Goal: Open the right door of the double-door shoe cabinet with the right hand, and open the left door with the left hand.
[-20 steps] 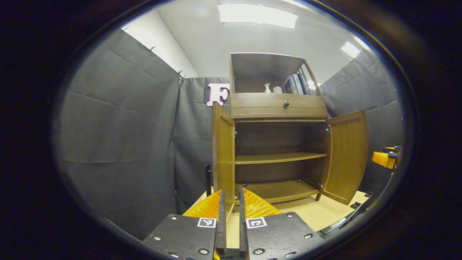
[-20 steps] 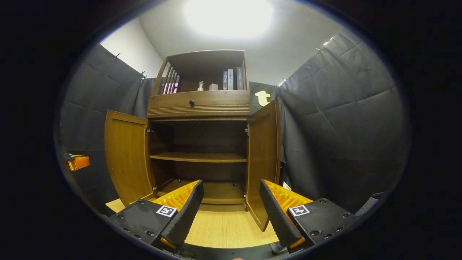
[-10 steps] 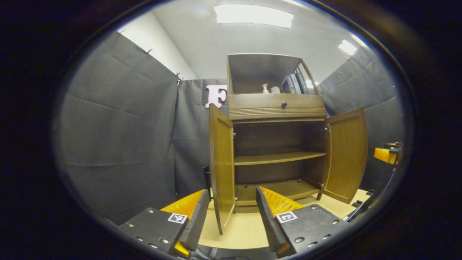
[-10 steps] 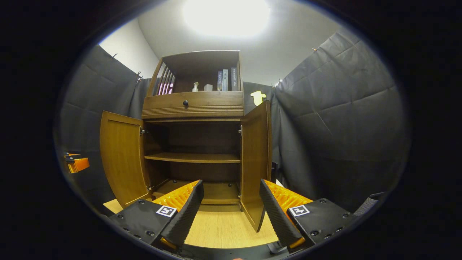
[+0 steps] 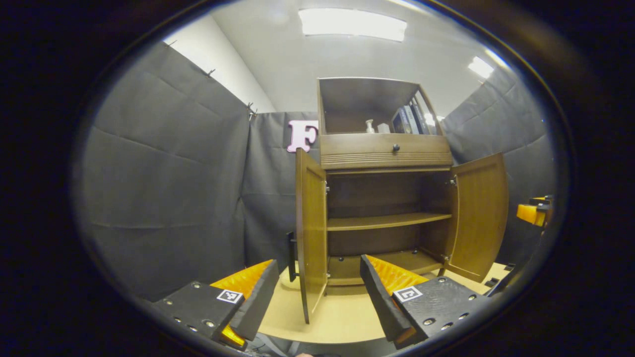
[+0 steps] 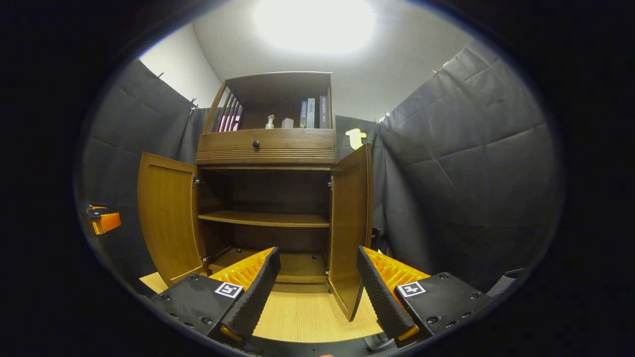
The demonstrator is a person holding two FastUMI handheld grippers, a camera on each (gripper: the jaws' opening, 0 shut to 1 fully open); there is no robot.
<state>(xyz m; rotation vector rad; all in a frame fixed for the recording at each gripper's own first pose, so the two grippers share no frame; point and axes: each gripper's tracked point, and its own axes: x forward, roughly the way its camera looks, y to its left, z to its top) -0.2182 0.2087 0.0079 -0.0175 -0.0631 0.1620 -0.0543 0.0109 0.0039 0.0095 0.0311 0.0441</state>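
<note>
On the top shelf (image 6: pixel 278 106), upright books' (image 6: pixel 311 113) spine writing is unreadable.

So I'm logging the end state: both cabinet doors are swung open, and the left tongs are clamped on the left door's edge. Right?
Not quite. Both the left door and the right door are swung open, but the left tongs are open, apart from the door's edge, as the left gripper view shows.
</note>
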